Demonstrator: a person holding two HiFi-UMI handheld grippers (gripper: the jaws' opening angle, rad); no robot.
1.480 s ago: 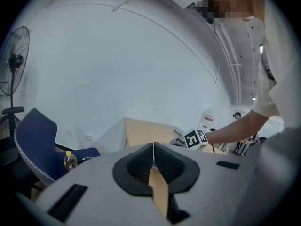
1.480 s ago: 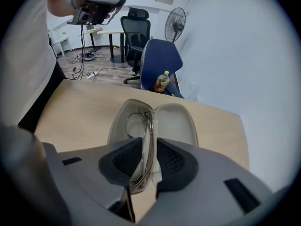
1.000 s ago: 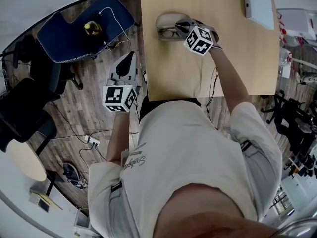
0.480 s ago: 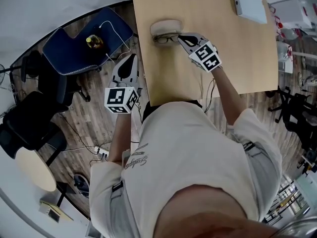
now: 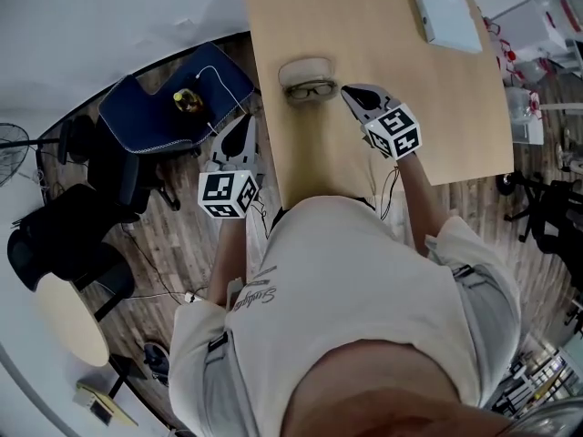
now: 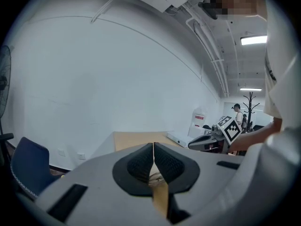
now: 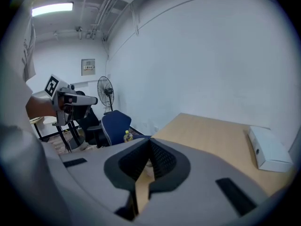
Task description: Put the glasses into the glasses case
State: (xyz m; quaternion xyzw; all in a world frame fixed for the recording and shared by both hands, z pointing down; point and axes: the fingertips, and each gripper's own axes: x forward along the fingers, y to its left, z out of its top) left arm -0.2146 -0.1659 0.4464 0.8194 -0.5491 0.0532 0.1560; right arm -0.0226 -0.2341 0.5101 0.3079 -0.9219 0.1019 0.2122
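A beige glasses case [image 5: 307,67] lies open near the left edge of the wooden table [image 5: 373,35]. Dark-framed glasses [image 5: 311,89] rest in its near half. My right gripper [image 5: 351,93] hovers just right of the glasses, apart from them. It is shut with nothing between its pads [image 7: 159,160]. My left gripper [image 5: 244,122] hangs off the table's left edge over the floor, also shut and empty, its pads [image 6: 141,163] pressed together. The case and glasses show only as a sliver behind those jaws.
A white box [image 5: 444,12] lies at the table's far right, also seen in the right gripper view [image 7: 266,152]. A blue chair [image 5: 150,116] holding a yellow bottle [image 5: 189,100] stands left of the table. A black chair [image 5: 64,235] and round table [image 5: 56,312] are further left.
My right gripper has pulled back from the case toward the near right, leaving the glasses lying in it. The left gripper has barely moved.
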